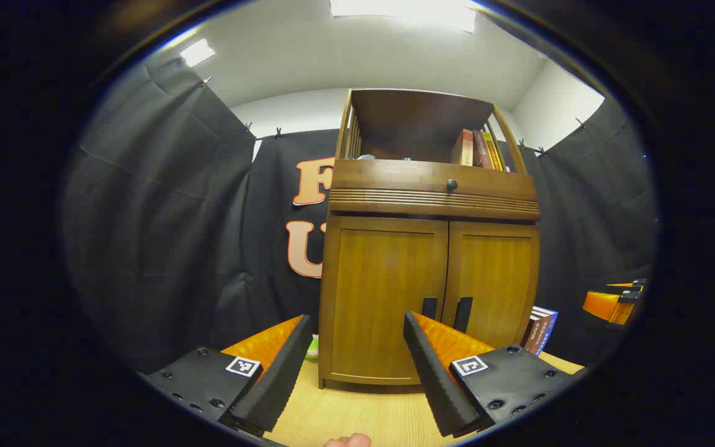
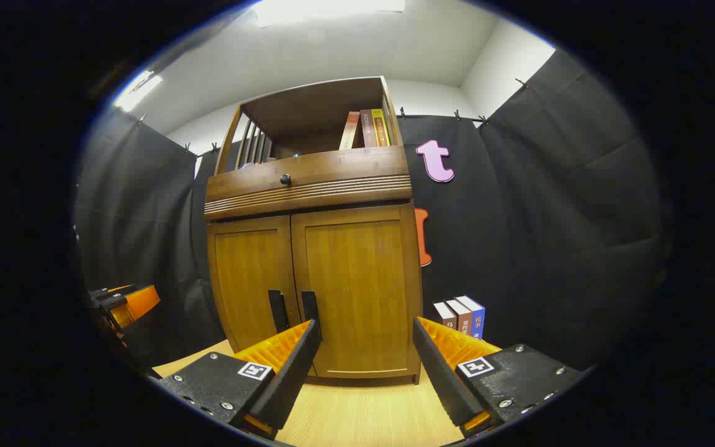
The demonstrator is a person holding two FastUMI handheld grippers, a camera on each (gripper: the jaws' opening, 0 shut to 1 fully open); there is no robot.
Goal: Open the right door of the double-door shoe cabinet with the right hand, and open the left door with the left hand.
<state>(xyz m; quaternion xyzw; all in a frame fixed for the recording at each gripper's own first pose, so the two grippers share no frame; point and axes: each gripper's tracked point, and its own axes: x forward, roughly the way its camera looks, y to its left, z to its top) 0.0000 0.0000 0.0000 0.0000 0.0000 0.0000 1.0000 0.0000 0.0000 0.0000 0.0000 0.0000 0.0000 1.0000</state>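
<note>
A brown wooden shoe cabinet [image 1: 429,292] stands ahead with both doors closed. Its left door [image 1: 382,292] and right door [image 1: 495,279] each carry a dark vertical handle near the middle seam: the left handle [image 1: 429,307] and the right handle [image 1: 462,313]. In the right gripper view the same cabinet [image 2: 314,273] shows its right door [image 2: 357,292] and dark handles [image 2: 310,306]. My left gripper [image 1: 357,335] is open, a short way in front of the left door. My right gripper [image 2: 364,338] is open before the right door, touching nothing.
A drawer with a round knob [image 1: 451,184] sits above the doors, and an open shelf holds books [image 1: 480,149]. More books [image 2: 460,315] stand on the wooden floor [image 1: 357,413] right of the cabinet. Black cloth walls surround it. The other gripper [image 1: 615,303] shows far right.
</note>
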